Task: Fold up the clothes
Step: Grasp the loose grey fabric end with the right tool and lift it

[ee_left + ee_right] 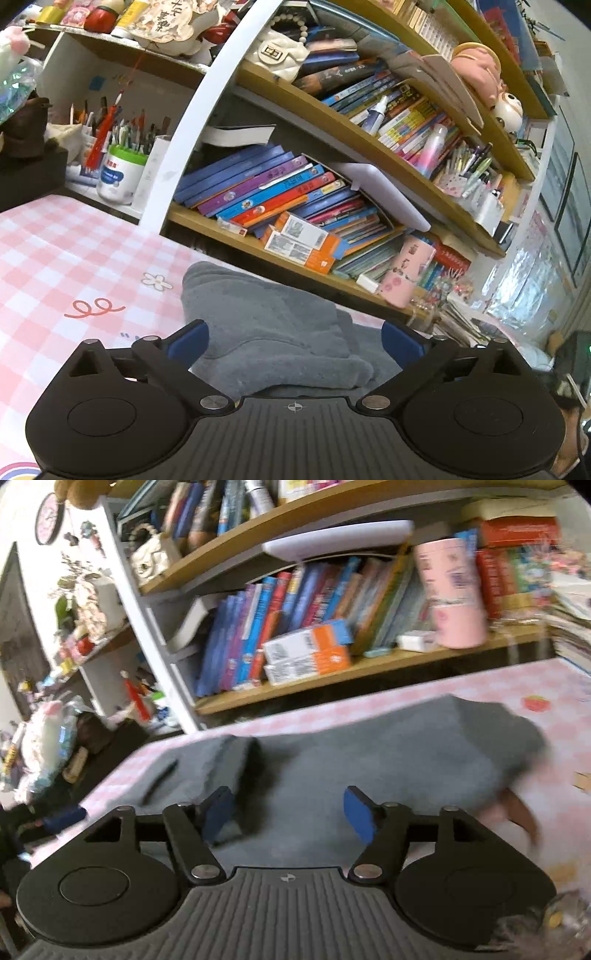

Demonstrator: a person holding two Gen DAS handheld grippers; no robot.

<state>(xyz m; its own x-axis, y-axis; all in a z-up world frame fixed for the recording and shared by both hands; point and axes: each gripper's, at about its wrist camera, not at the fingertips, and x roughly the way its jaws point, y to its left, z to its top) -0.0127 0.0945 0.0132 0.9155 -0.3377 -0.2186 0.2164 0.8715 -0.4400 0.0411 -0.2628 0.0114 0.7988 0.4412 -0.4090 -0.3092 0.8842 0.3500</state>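
The blue fingers (192, 338) of the left gripper (294, 341) are spread wide above the grey garment (266, 325), with nothing held between them. The right gripper (291, 812) is likewise seen wide apart and empty over the same garment (388, 753), though that view is blurred. The garment is laid in thick folds on the pink checked tablecloth (55, 254), just before the bookshelf (295, 206).

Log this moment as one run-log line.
task: fold clothes | left gripper: open, empty | right gripper: open, empty | grey garment: partly folded on checked cloth
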